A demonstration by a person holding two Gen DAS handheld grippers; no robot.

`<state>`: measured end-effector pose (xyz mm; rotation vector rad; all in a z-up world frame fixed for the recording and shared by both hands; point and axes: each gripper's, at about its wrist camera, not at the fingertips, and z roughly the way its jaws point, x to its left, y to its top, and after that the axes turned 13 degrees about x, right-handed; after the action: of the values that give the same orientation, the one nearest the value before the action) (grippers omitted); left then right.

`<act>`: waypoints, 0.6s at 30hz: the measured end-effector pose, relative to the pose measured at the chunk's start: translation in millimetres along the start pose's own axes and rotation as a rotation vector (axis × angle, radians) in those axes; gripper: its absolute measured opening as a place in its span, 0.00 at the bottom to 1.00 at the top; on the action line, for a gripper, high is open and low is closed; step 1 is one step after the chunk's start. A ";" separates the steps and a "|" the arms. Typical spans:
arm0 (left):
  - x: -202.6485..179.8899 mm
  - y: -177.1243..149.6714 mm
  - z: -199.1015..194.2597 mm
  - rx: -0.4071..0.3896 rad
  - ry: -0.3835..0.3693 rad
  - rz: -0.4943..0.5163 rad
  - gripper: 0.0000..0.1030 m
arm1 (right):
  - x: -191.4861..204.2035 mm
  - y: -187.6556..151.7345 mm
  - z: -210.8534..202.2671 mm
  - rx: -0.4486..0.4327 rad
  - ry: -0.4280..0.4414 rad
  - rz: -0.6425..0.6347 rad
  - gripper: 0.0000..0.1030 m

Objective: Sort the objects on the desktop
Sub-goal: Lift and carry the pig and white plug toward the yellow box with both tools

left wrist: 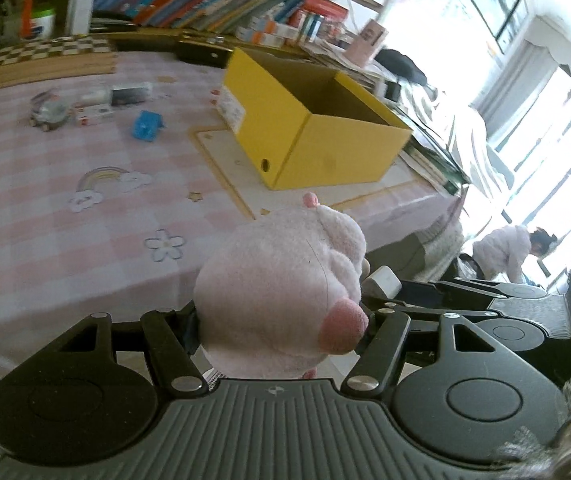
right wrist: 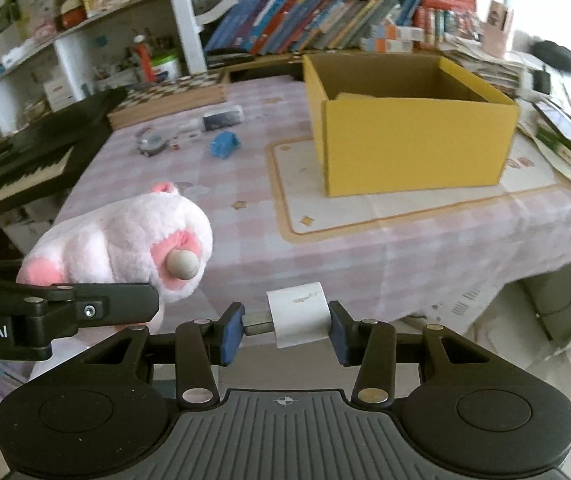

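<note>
Desktop objects lie spread over a desk (right wrist: 365,248) covered in a pink checked cloth printed with a rainbow and flowers. Legible writing is scarce: the left tool's (left wrist: 281,320) arm, seen from the right wrist camera, carries white letters ending "bot.AI". A white label on the end wall of the yellow box (right wrist: 413,140) is too blurred to read, and so are the spines of the books (right wrist: 325,20) on the shelf behind.

Standing open-topped on a pale mat with an orange border, the yellow box shows only brown inner walls; whatever lies on its floor is hidden from both cameras.

The left tool is clamped at a moderate width on a pink plush toy (left wrist: 281,300), which bulges between its fingers above the near edge of the desk. The right tool (right wrist: 285,326) holds a small white block (right wrist: 297,316) with a short metal piece at its side, its blue pads (right wrist: 231,330) set fairly narrow against it, just short of the desk's near edge.

Farther back on the cloth lie a blue toy (right wrist: 223,144), a small grey wheeled toy (right wrist: 151,142) and a dark-and-white packet (right wrist: 221,118), all well apart from the box. A chessboard (right wrist: 173,92) rests at the far edge.
</note>
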<state>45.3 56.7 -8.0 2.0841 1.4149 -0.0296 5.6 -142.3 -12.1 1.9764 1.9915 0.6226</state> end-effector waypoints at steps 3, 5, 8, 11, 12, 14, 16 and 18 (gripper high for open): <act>-6.2 4.5 5.8 0.011 -0.015 0.019 0.62 | -7.8 -2.9 -2.8 -0.003 -0.014 0.017 0.43; -10.8 7.9 10.3 0.022 -0.027 0.034 0.62 | -13.6 -4.6 -3.9 -0.004 -0.023 0.031 0.43; -20.3 12.5 19.0 0.043 -0.044 0.061 0.62 | -24.6 -5.8 -4.3 0.000 -0.035 0.057 0.43; -30.6 18.0 28.2 0.064 -0.058 0.087 0.62 | -35.4 -6.9 -4.6 0.005 -0.044 0.080 0.43; -33.3 19.5 30.9 0.069 -0.062 0.093 0.62 | -39.5 -6.6 -4.5 0.007 -0.047 0.089 0.43; -38.8 23.1 36.7 0.080 -0.066 0.105 0.62 | -46.4 -6.3 -3.9 0.013 -0.050 0.104 0.43; -44.7 27.3 42.8 0.090 -0.070 0.113 0.62 | -53.8 -4.6 -2.7 0.017 -0.053 0.118 0.43; -49.8 31.7 48.1 0.096 -0.073 0.117 0.62 | -63.0 -1.7 -2.0 0.021 -0.057 0.131 0.43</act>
<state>65.8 -16.3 -15.0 2.2180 1.2696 -0.1269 5.4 -205.1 -18.0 2.1256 1.8547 0.5703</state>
